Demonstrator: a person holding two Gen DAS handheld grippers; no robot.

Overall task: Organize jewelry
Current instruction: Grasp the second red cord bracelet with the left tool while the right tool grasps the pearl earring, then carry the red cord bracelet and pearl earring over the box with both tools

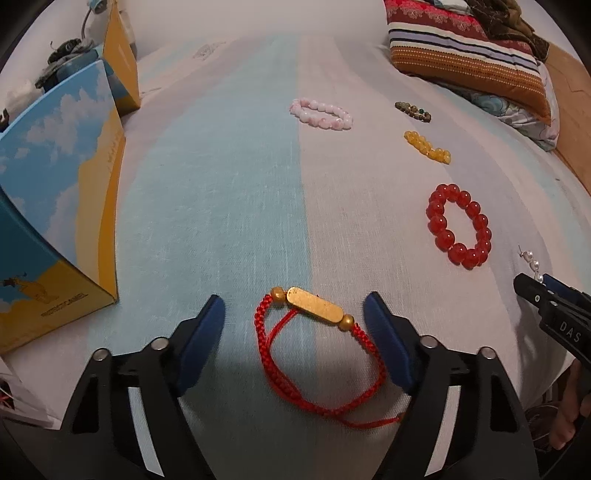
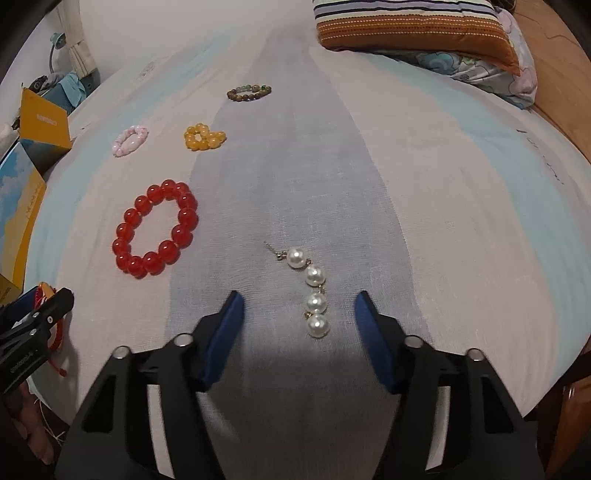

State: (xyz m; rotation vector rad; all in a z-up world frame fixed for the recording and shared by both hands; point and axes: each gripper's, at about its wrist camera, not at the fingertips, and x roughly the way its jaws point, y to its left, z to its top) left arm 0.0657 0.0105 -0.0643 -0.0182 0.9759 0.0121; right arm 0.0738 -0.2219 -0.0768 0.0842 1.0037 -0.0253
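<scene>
My left gripper point(image 1: 294, 308) is open, its blue pads either side of a red braided cord bracelet point(image 1: 317, 354) with a gold bar that lies on the bed. My right gripper point(image 2: 298, 304) is open around a pearl drop earring point(image 2: 308, 291) lying between its pads. A red bead bracelet point(image 1: 460, 225) point(image 2: 157, 229), a yellow bead bracelet point(image 1: 428, 146) point(image 2: 204, 137), a pink bead bracelet point(image 1: 321, 113) point(image 2: 130, 140) and a brown-green bead bracelet point(image 1: 413, 111) point(image 2: 249, 92) lie farther off on the sheet.
An open blue-and-yellow box point(image 1: 55, 206) point(image 2: 18, 206) stands at the bed's left edge. Striped pillows point(image 1: 469, 55) point(image 2: 417, 29) lie at the far right. The striped bedsheet point(image 2: 369, 166) covers the bed; a wooden floor point(image 2: 554, 92) shows beyond its right edge.
</scene>
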